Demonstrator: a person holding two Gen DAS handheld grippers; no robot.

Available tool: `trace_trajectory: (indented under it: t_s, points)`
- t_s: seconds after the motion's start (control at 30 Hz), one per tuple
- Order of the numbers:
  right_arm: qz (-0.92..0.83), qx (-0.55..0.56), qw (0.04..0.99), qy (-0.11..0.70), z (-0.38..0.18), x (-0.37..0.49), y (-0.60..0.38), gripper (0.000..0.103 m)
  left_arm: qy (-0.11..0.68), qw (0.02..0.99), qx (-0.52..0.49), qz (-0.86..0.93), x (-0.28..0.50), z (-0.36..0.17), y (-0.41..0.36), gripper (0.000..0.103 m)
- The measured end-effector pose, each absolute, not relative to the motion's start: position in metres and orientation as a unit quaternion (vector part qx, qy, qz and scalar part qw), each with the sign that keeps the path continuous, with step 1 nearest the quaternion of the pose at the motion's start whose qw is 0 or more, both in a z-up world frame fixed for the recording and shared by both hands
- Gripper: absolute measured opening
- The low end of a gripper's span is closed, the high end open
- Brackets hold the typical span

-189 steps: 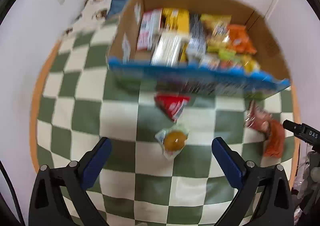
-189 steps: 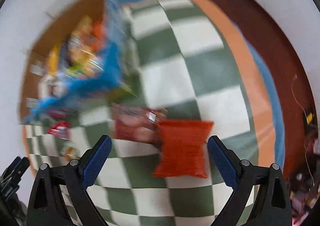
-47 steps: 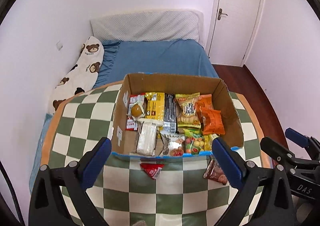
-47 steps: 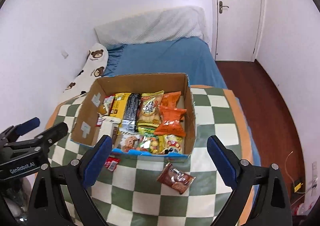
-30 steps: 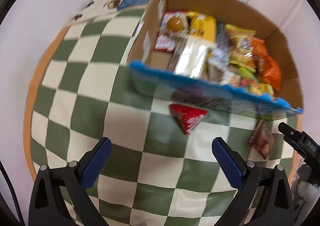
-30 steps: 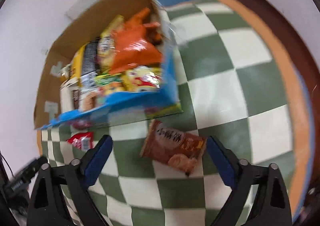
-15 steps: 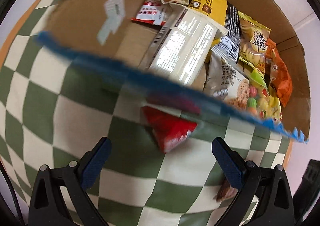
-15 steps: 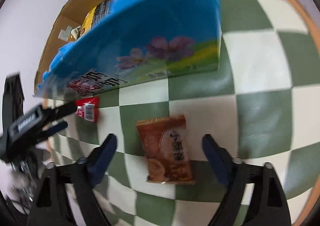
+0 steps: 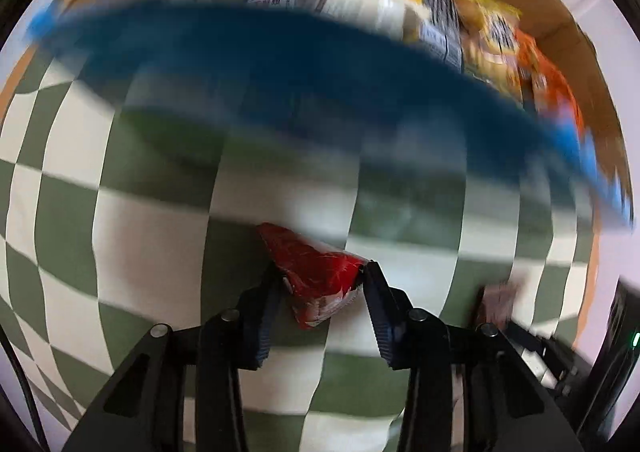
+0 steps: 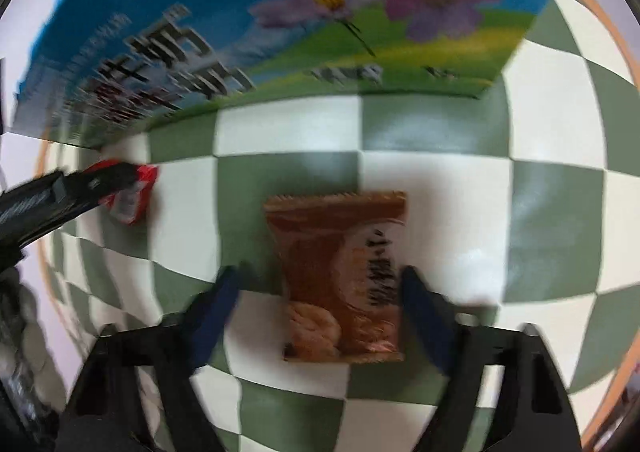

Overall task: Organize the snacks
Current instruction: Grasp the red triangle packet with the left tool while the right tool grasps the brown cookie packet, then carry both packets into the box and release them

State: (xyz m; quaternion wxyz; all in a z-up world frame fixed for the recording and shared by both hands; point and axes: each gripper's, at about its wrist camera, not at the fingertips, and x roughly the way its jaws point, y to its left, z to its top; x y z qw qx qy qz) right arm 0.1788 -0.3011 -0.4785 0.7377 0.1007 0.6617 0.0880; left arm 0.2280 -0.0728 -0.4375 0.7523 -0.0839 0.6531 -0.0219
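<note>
Both tools now dropped low onto checkered tabletop [image 10: 560,104] — left tool [image 9: 322,272] pinches red snack packet [image 9: 316,272]; right tool [image 10: 320,288] half-narrowed, straddling brown biscuit packet [image 10: 340,272] before snack box [image 10: 280,12].

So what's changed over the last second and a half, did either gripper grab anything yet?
Both grippers dropped from above the box to the checkered cloth. The left gripper closed its fingers onto the small red snack packet. The right gripper narrowed around the brown cookie packet, which still lies flat, not yet clamped. The printed cardboard snack box and its contents stayed put.
</note>
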Motion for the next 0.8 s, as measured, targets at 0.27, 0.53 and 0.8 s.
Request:
trace_trajectory:
  t_s: [0.27,0.53,0.8]
  points:
    - [0.104,0.126,0.709,0.686,-0.485,0.135,-0.300,0.060,0.695,0.712,-0.087,-0.048,0.155,-0.453,-0.067,0.038]
    - [0.102,0.161,0.691,0.698,-0.501,0.109,-0.299,0.061,0.728,0.653,-0.194,-0.070,0.156,-0.495,-0.045,0.047]
    - [0.090,0.144,0.696,0.698,-0.509,0.115,-0.293,0.056,0.721,0.671,-0.164,-0.052,0.153,-0.486,-0.061,0.041]
